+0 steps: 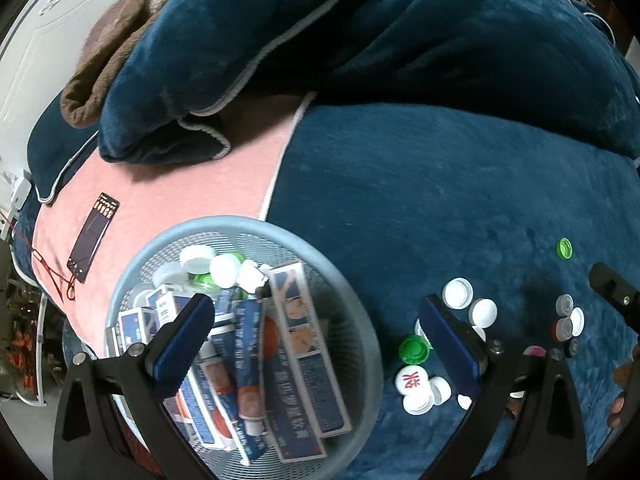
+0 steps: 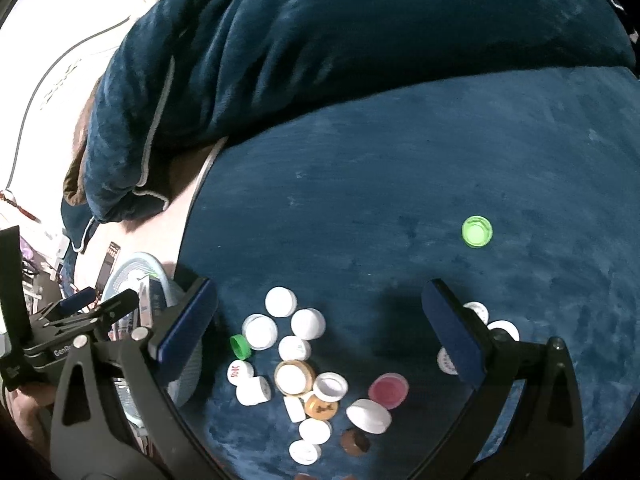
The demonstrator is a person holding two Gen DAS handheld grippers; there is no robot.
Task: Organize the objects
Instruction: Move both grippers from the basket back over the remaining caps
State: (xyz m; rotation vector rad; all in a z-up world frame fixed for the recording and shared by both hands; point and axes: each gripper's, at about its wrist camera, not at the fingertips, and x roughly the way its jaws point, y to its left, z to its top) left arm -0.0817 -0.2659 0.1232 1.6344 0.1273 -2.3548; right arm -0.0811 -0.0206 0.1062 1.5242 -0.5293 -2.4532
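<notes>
Bottle caps (image 2: 308,364) lie scattered loose on the blue plush bed cover (image 2: 360,200): mostly white round plastic, plus one pink, a few brown and a lone green cap (image 2: 476,231) well apart. Round blue mesh basket (image 1: 352,304) beside them holds glossy blue-white ointment boxes (image 1: 296,356), tubes and more caps. Left tongs (image 1: 316,340) wide open, empty, over the basket. Right tongs (image 2: 320,328) wide open, empty, over the caps.

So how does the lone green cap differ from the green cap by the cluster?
The lone green cap lies flat, open side up, apart from everything; the green cap by the cluster is tipped on its side, touching a white cap. The lone one looks lighter green. Both sit on the blue blanket, outside the basket.
</notes>
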